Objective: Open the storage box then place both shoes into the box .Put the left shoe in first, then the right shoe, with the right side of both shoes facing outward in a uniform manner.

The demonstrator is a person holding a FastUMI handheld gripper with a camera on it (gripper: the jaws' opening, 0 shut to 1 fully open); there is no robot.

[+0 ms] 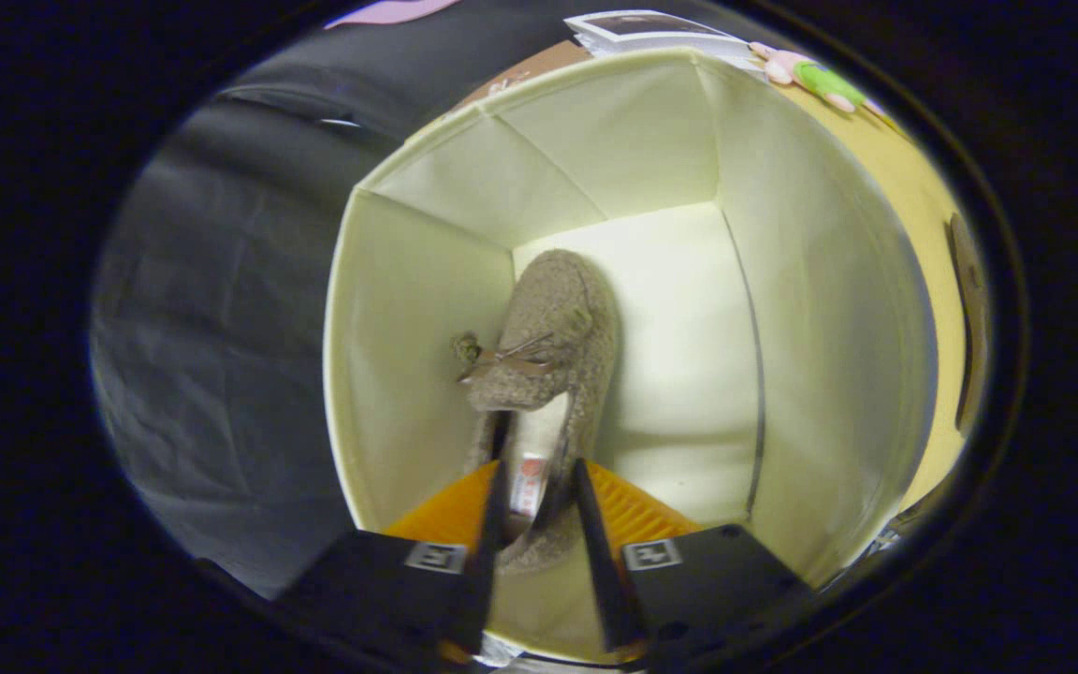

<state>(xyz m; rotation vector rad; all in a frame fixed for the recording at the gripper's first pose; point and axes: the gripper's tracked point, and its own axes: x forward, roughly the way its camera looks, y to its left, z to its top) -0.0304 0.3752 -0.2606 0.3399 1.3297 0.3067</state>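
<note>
1 fuzzy brown shoe [553, 346] is held at its heel collar by the gripper [539, 487], both fingers pressed on it, low inside the open cream box [408, 374], near its left wall. It is judged light, soft and squashy; the firmer heel rim is best gripped.

A yellow bench top [913, 206] carries a pink-and-green soft toy [810, 75] at its far end, just beside a white printed sheet [651, 30] lying on a brown surface [539, 64]. A dark oval patch [968, 309] marks the yellow top. Black cloth [221, 309] hangs alongside.
</note>
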